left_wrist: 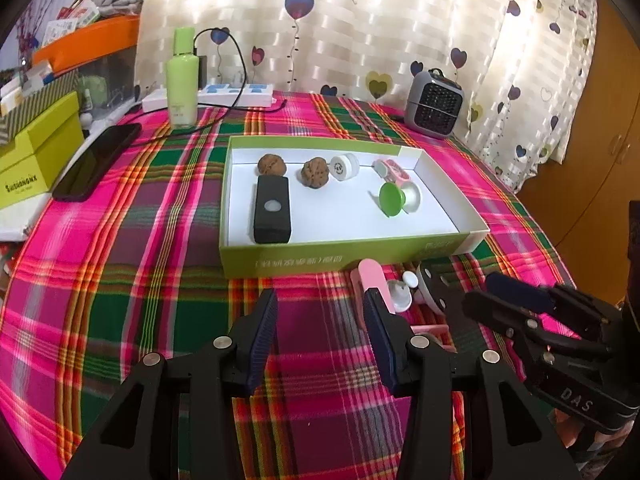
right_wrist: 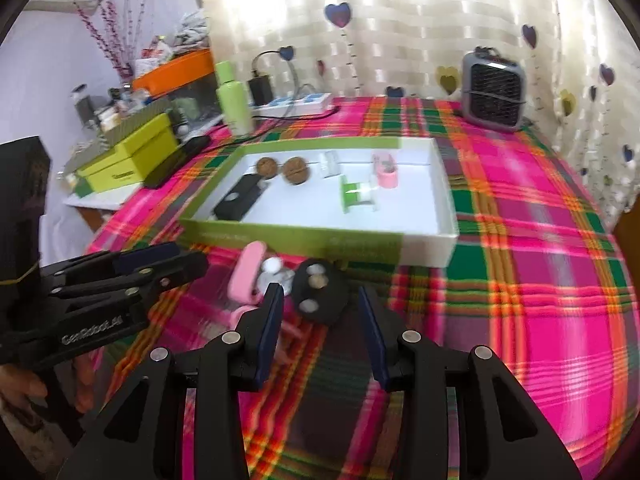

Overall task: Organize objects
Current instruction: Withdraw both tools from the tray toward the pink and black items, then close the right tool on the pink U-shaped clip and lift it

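- So, the left gripper (left_wrist: 320, 308) hangs over the plaid tablecloth (left_wrist: 140, 280), jaws parted about halfway with only cloth between them. It isn't holding anything.
- The right gripper (right_wrist: 320, 304) is much the same: jaws roughly half open, nothing clamped. A black remote-like thing (right_wrist: 318, 292) with pale round buttons lies on the cloth just ahead of its fingertips, sitting in the gap but not pinched as far as I can tell (that view is pretty blurry).
- Right beside the black thing there's a pink case (right_wrist: 246, 272) and a small white piece (right_wrist: 274, 270), all bunched together in front of the tray. In the left view, the left gripper's inner finger overlaps the pink case (left_wrist: 370, 280); I can't tell if it actually touches.
- The shallow green-and-white box tray (left_wrist: 340, 256) sits in the middle of the table. Inside: two walnuts (left_wrist: 272, 165), a black box with a round white button (left_wrist: 272, 210), a white round tub (left_wrist: 344, 166), a pink-and-white case (left_wrist: 394, 170) and a green-lidded little pot (left_wrist: 394, 199) lying on its side.
- Further back: a light green bottle (left_wrist: 183, 76), a white power strip (left_wrist: 224, 96), a dark phone (left_wrist: 96, 162) at the left edge, and a small grey heater (left_wrist: 434, 104) by the heart curtain (left_wrist: 400, 20).
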Demonstrator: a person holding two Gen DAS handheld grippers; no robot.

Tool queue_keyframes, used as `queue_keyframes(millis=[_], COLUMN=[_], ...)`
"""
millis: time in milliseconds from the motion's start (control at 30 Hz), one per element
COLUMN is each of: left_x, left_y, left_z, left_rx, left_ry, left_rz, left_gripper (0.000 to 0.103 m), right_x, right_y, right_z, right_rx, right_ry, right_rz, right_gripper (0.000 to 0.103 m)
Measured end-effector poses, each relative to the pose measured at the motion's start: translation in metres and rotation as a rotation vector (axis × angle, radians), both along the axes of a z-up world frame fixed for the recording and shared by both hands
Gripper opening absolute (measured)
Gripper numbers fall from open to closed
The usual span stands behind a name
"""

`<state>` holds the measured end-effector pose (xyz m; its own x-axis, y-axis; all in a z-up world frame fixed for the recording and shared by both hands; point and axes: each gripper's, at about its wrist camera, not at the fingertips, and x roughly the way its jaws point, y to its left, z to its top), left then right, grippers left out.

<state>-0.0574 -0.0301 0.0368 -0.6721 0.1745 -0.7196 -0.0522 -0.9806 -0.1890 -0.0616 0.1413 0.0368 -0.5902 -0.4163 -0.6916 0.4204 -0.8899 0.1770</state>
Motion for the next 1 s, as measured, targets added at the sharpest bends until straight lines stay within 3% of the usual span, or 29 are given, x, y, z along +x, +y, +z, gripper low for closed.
queue_keyframes(millis=[533, 600, 667, 900, 1000], left_x=[0.012, 0.012, 0.012, 0.012, 0.012], left_y=[-0.013, -0.015, -0.016, -0.019, -0.021], left_z=[-0.014, -0.016, -0.016, -0.015, -0.016], left_rx=[0.021, 0.022, 0.023, 0.028, 0.031], left_ry=[-0.027, -0.031, -0.033, -0.031, -0.033], left_rz=[0.020, 0.021, 0.022, 0.024, 0.027], left_gripper=[0.043, 0.043, 0.043, 0.043, 0.043], right_x=[0.002, 0.002, 0.005, 0.016, 0.015], right_y=[-0.016, -0.020, -0.022, -0.034, -0.037], right_z=[-0.017, -0.019, -0.020, -0.021, -0.021], right_rx=[-0.072, -0.056, -0.045, 0.002, 0.048], right_ry=[-0.081, -0.087, -0.082, -0.081, -0.061], right_rz=[0.128, 0.138, 0.159, 0.240, 0.226], right_gripper=[0.040, 0.041, 0.048, 0.049, 0.049])
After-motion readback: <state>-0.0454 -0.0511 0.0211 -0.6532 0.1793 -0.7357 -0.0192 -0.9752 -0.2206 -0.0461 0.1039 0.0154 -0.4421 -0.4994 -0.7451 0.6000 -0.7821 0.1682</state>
